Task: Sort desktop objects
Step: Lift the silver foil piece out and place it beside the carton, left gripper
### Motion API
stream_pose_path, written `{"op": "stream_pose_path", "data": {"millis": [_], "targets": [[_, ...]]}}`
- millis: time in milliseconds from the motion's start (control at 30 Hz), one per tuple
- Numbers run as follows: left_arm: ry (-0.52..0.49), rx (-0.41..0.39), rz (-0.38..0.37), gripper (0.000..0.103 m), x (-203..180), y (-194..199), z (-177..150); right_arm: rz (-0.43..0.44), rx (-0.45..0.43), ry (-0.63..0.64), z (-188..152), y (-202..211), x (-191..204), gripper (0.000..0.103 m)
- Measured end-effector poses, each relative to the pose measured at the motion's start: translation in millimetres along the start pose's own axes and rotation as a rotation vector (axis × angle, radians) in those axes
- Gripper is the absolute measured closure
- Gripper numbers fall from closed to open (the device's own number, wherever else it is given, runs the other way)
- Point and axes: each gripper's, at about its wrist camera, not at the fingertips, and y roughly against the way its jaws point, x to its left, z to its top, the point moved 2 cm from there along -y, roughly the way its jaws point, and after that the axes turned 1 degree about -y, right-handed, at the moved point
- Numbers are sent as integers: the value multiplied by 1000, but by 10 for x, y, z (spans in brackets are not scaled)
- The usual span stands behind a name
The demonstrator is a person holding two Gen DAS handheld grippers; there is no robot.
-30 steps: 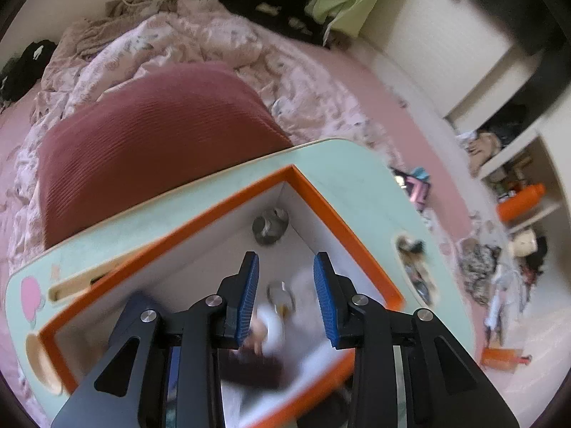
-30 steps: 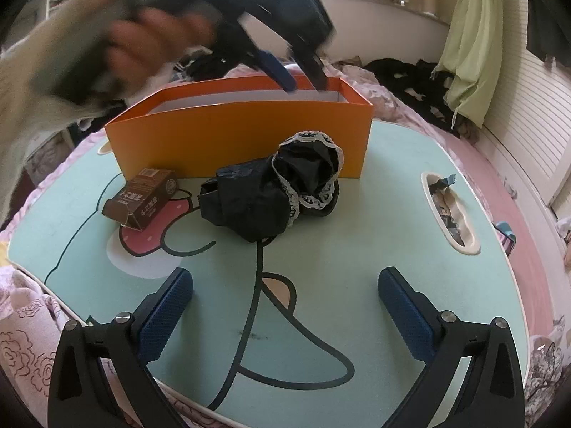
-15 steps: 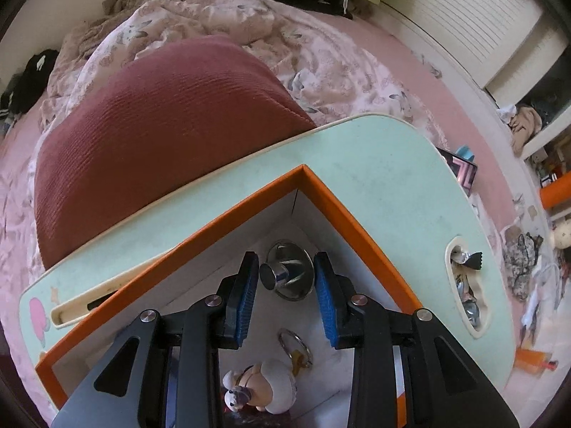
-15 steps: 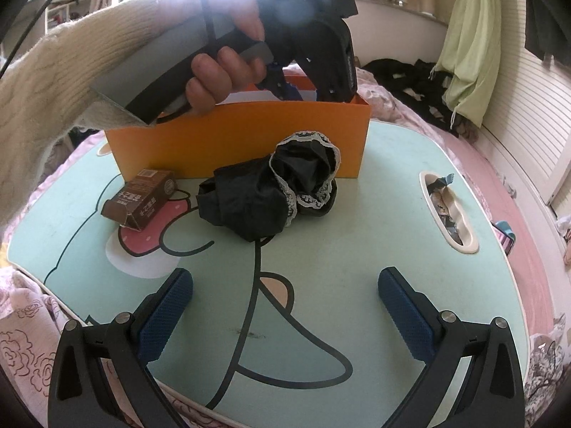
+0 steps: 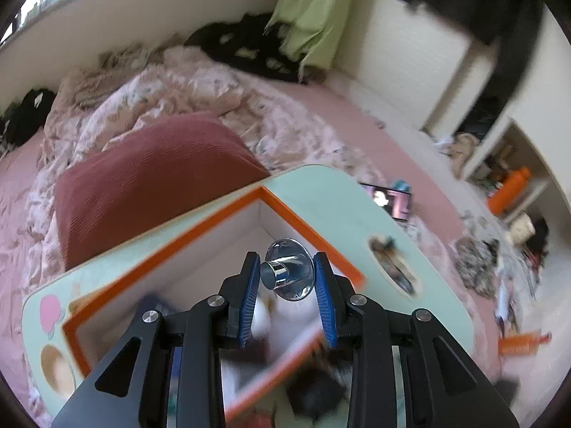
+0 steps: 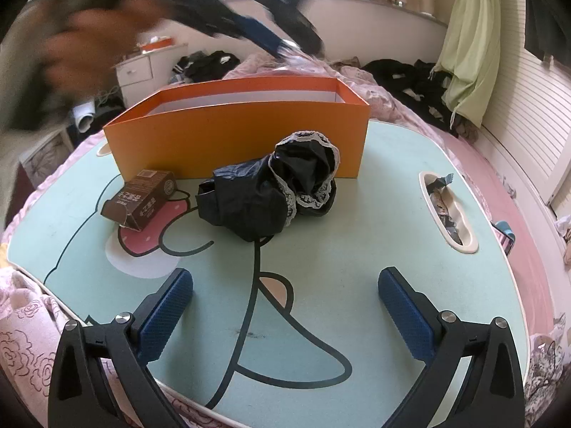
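Inside the orange box [image 5: 200,249], everything below the suction cup [image 5: 289,271] smears into blur; the left gripper [image 6: 282,50] above it streaks unreadably.

i see a glossy chrome-and-clear-plastic suction hook [image 5: 288,274] between ribbed blue rubber pads [image 5: 248,299]. at twelve o'clock a matt orange cardboard box [image 6: 239,135]; crinkled black lace-edged cloth [image 6: 274,187] on the smooth table [image 6: 357,249].

Daylit bedroom: rumpled pink bed [image 5: 185,82], green curtain [image 6: 471,46].
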Motion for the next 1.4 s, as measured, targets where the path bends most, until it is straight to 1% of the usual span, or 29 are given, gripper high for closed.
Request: {"op": "stream_pose_path", "data": {"millis": [67, 167, 267, 333, 400, 433, 467, 533, 567, 600, 733, 767, 800, 867, 967, 1067, 1133, 1167, 1233, 1267, 1300, 1333, 1367, 1400], "targets": [[-16, -15, -20, 71, -47, 180, -213, -1, 0, 0, 1, -1, -1, 0], [-30, -13, -18, 71, -64, 286, -582, 0, 0, 0, 0, -1, -5, 0], [-19, 10, -1, 71, -37, 219, -891, -1, 0, 0, -4, 6, -12, 0], [15, 19, -15, 71, -14, 157, -1058, -1, 0, 0, -7, 8, -14, 0], [38, 8, -26, 71, 1, 122, -1156, -1, 0, 0, -4, 9, -12, 0], [45, 0, -15, 71, 12, 103, -1189, -1, -1, 0, -4, 9, -11, 0], [51, -10, 11, 70, 26, 87, -1210, -1, 0, 0, -7, 9, -10, 0], [54, -19, 41, 59, 39, 67, -1241, -1, -1, 0, -9, 10, -9, 0], [56, -22, 47, 49, 68, 70, -1254, -1, -1, 0, -7, 10, -9, 0], [59, -34, 52, 46, 89, 90, -1282, -1, -1, 0, -4, 9, -9, 0], [47, -88, 75, 45, 103, 291, -1426, -1, -1, 0, -6, 10, -6, 0], [40, -99, 83, 44, 108, 362, -1482, -1, -1, 0, -10, 11, -5, 0], [32, -110, 96, 39, 108, 435, -1554, -1, -1, 0, -12, 11, -5, 0], [25, -133, 149, 34, 123, 552, -1706, -1, -1, 0, -11, 11, -3, 0], [33, -154, 230, 34, 175, 650, -1899, -1, 0, 0, -12, 11, -3, 0], [53, -148, 266, 34, 242, 623, -2027, -1, -1, 0, -14, 12, -2, 0], [60, -124, 285, 34, 263, 534, -2069, -1, -1, 0, -16, 12, -3, 0], [63, -109, 290, 34, 272, 478, -2083, -1, -1, 0, -14, 12, -4, 0], [63, -76, 274, 34, 267, 372, -2104, -1, -1, 0, -16, 13, -2, 0], [61, -79, 257, 29, 243, 351, -2104, -1, 0, 0, -15, 11, -2, 0], [50, -71, 242, 18, 223, 327, -2102, -1, -2, -1, -16, 12, -1, 0], [42, -58, 220, 13, 215, 302, -2102, 0, -2, -1, -13, 11, -1, 0], [32, -46, 196, 2, 207, 274, -2100, -1, -1, -1, -13, 14, 5, 0], [23, -37, 191, 0, 198, 250, -2097, -2, -1, 0, -15, 12, 0, 0]]}}
